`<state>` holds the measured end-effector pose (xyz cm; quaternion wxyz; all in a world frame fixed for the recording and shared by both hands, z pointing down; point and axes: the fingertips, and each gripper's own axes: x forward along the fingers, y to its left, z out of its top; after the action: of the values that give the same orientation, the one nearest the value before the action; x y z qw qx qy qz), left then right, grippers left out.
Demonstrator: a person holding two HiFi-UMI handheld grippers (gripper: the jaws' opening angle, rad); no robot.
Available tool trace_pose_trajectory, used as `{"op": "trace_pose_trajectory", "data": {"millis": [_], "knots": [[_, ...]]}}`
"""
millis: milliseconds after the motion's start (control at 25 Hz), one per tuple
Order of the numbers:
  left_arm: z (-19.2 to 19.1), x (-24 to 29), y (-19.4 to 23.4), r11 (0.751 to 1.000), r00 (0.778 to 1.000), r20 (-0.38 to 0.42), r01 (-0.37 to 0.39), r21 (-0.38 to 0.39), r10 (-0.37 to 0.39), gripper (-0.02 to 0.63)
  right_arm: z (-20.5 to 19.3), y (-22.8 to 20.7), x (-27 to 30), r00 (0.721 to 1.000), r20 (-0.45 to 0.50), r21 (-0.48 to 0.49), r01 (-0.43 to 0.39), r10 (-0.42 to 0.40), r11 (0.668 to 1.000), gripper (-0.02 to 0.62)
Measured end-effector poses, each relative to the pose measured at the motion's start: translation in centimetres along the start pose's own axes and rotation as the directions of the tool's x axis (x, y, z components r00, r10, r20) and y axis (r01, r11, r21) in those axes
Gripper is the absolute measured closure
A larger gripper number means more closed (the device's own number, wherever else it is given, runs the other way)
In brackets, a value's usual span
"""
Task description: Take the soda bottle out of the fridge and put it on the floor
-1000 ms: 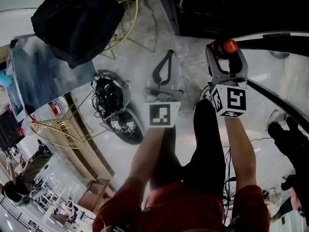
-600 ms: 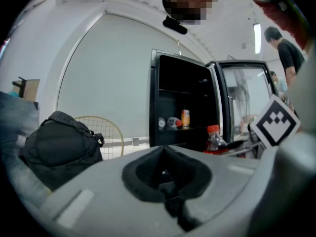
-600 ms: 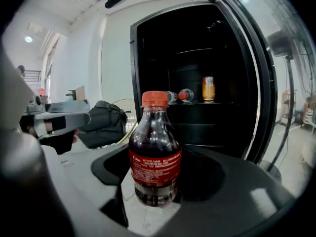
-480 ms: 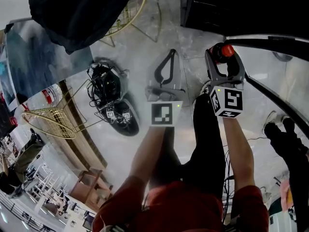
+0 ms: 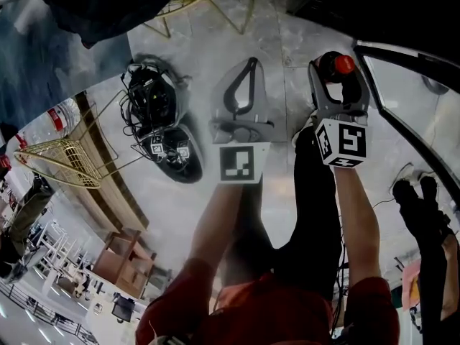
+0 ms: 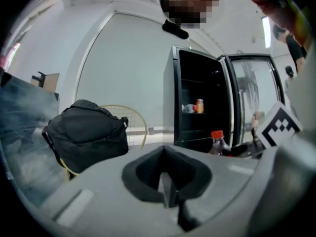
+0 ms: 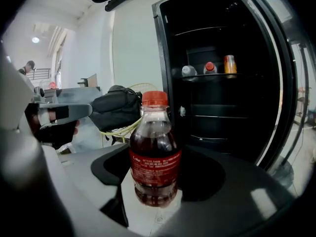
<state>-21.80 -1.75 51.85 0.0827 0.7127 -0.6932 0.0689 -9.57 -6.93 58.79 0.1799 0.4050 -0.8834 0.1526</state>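
While the right gripper (image 7: 154, 196) clamps its smooth grey jaws on the base of the soda bottle (image 7: 154, 147), the bottle stands upright at frame centre. It is clear plastic with dark liquid, a red label and a red cap. At upper right, the black fridge (image 7: 217, 127) stands open, with three small containers (image 7: 209, 67) on one shelf. The left gripper (image 6: 167, 191) has its jaws pressed together, empty. In the head view, both grippers hang above the pale marbled floor (image 5: 194, 56).

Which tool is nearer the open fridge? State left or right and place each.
Right. The right tool, shut on the soda bottle, sits just in front of the fridge; the left tool, shut and empty, is beside it, farther off.
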Motion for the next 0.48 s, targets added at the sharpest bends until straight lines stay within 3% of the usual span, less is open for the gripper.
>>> {"op": "trace_pose_trajectory", "data": {"millis": [160,480], "knots": [[-4.0,-0.3,1.2,1.0,1.0,-0.009,-0.001,-0.016,0.001,0.606,-4.2,0.9,2.1,1.0,-0.01,0.015,-0.003,0.003,1.0,0.295],[-12.7,0.8,1.5,0.997,0.998,-0.03,0.065,0.045,-0.064,0.606,-13.4,0.9,6.5,0.999,-0.041,0.036,0.001,0.001,0.999,0.295]]}}
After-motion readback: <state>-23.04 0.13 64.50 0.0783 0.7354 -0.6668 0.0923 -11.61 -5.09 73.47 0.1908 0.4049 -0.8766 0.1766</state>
